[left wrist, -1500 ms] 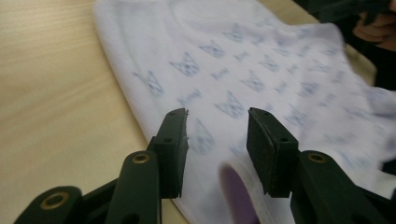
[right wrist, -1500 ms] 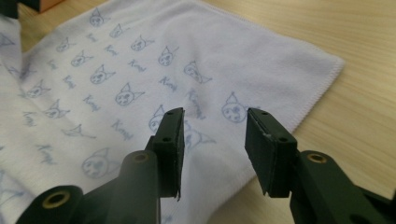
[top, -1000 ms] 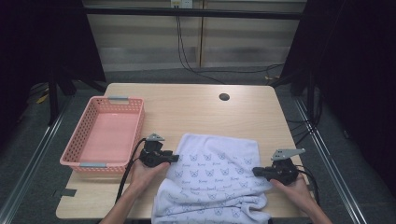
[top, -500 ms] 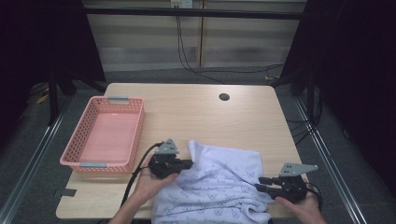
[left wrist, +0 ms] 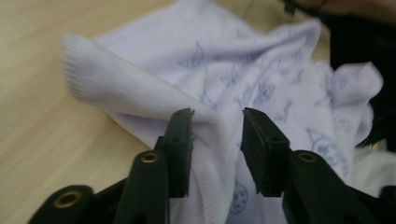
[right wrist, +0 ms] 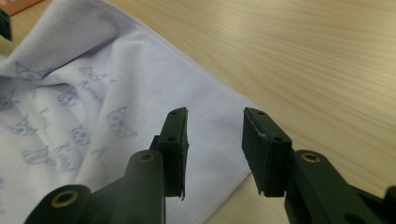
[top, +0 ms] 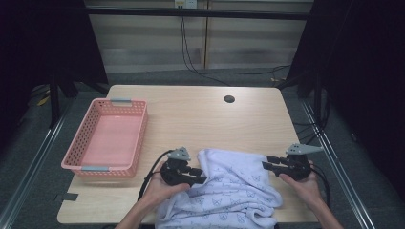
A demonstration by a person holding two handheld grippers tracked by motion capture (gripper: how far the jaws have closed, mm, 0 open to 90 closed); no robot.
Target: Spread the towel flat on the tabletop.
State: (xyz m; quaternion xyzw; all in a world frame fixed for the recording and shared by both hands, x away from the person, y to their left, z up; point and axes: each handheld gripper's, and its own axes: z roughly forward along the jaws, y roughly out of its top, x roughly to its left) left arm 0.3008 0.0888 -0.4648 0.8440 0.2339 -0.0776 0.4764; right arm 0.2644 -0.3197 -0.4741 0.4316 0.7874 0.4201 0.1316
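Note:
A white towel printed with small blue figures lies rumpled at the table's front middle, its far left corner folded over. My left gripper sits at the towel's left side. In the left gripper view its jaws have just been opening, and a fold of the towel hangs loosely between them. My right gripper hovers at the towel's far right edge. Its jaws have also just been opening and stand apart above the towel's hem, with nothing gripped.
A pink mesh basket with nothing in it stands at the table's left. The wooden table has a small round cable hole near its far edge. Dark frame posts and floor rails flank the table.
The towel, spread flat a second ago, is now bunched with its left corner pulled inward. The left gripper moved right, shut on that corner, then let go. The right gripper opened and moved forward.

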